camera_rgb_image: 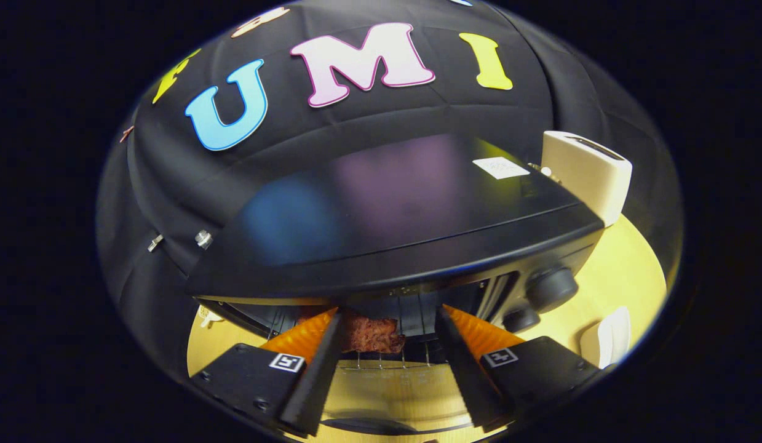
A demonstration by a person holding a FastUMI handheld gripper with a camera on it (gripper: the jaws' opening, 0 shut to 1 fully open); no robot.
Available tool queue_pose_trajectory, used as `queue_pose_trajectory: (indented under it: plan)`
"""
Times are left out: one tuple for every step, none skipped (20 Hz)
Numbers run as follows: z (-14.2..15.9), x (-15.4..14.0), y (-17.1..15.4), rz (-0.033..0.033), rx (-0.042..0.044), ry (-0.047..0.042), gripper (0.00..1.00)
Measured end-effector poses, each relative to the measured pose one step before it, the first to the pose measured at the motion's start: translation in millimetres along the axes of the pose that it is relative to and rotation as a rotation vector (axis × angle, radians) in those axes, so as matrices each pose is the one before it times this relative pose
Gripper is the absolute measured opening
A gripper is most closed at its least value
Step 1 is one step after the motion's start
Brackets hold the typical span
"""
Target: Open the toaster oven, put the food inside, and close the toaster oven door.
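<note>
A black toaster oven [381,246] stands right in front of me, its glossy top wide across the view and its door down. Inside, on the wire rack [387,360], lies a brown piece of meat [373,335]. My gripper [388,320] is open, its two fingers spread at the oven's mouth. The meat sits just ahead, between the fingers and nearer the left fingertip [331,323]; neither finger presses on it. The lowered door's glass [387,394] lies below the fingers. Two round knobs [550,289] sit on the oven's right panel.
A cream-white slot toaster [587,175] stands behind the oven to the right on the yellow-wood table [620,277]. A white object [611,335] rests near the table's right side. Black cloth walls the booth behind.
</note>
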State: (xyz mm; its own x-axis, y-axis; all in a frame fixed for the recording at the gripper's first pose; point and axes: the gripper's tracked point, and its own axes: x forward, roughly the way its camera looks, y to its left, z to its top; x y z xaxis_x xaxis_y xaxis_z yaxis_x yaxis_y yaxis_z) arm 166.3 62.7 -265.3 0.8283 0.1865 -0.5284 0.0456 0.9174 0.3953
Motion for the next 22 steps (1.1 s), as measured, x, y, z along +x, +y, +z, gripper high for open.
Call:
queue_pose_trajectory:
  plan:
    - [2.49,-4.48,-1.73,-0.00603,-0.00866,-0.00750,0.94]
    - [0.39,-3.43,-1.49,-0.00623,-0.01176,-0.00707,0.99]
    - [1.07,-4.15,-0.06,-0.00252,-0.01237,-0.00577,0.99]
    - [0.03,-5.24,0.12,-0.00201,-0.00913,-0.00395,0.99]
    - [-0.35,-5.15,1.33,0.00304,-0.00387,-0.00176,0.99]
    - [-0.06,-7.59,4.09,0.00662,-0.00366,-0.00510,0.99]
    - [0.17,-8.40,4.17,0.00619,-0.00906,-0.00982,0.99]
    - [-1.97,-9.80,6.14,0.00964,-0.01349,-0.00476,0.99]
    - [-4.09,-8.35,5.24,0.00711,-0.01202,0.00450,0.98]
    - [-5.59,-8.72,5.75,0.00877,-0.00753,0.00778,0.98]
    - [-7.70,-8.91,6.10,0.00675,-0.00681,0.01408,0.98]
    - [-10.43,-7.75,3.07,-0.00129,-0.01028,0.02214,0.98]
    - [-11.57,-6.04,2.85,-0.00055,-0.01267,0.02272,0.98]
    - [-12.63,-4.97,1.39,-0.00792,-0.01399,0.02741,0.98]
    - [-13.43,-3.71,1.17,-0.00776,-0.01592,0.02680,0.99]
    - [-13.06,-2.56,1.16,-0.00376,-0.01703,0.02410,0.99]
    - [-11.98,-1.90,-0.30,-0.00986,-0.01248,0.02052,0.99]
    - [-11.63,-1.25,1.80,-0.00228,-0.00329,0.02338,0.99]
    - [-9.43,-0.50,2.03,0.00421,0.00450,0.01847,0.99]
    - [-8.37,-0.01,2.59,0.00158,0.00074,0.01565,0.99]
    - [-7.93,0.51,1.74,0.00141,-0.00385,0.01722,0.99]
    - [-7.38,0.67,3.04,0.00281,-0.00313,0.01742,0.99]
